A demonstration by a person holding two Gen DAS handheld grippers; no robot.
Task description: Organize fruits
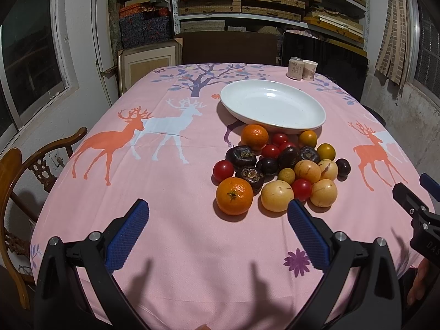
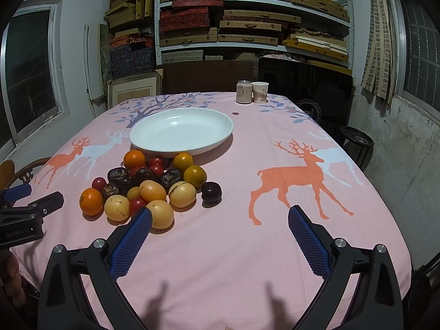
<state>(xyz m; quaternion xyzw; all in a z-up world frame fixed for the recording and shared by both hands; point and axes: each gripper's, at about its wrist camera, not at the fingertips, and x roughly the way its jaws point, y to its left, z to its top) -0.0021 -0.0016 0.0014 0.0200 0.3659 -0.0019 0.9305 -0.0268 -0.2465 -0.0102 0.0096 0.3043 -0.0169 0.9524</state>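
Your left gripper (image 1: 218, 209) has its fingers (image 1: 128, 235) spread wide, holding nothing, hovering over the pink worktop (image 1: 170, 192). The fruit pile (image 1: 277, 165) sits just ahead and to the right of that gap; the near orange (image 1: 234, 195) lies ahead between the fingers, closer to the right one, and a yellow fruit (image 1: 276, 195) is just past the right fingertip. Your right gripper (image 2: 220, 214) is also wide, nothing held; the pile (image 2: 148, 184) is ahead-left of it, with one yellow fruit (image 2: 161, 214) right by the left fingertip, can't tell if touching. A dark plum (image 2: 211, 190) sits apart at the pile's right edge, ahead between your right fingers. The white plate (image 2: 181, 131) is beyond the pile, its near rim just beside the far fruits; nothing in it. A can (image 2: 244, 91) and paper cup (image 2: 260, 91) stand side by side at the worktop's far edge. Each gripper shows at the edge of the other's view, both on the near side of the pile.
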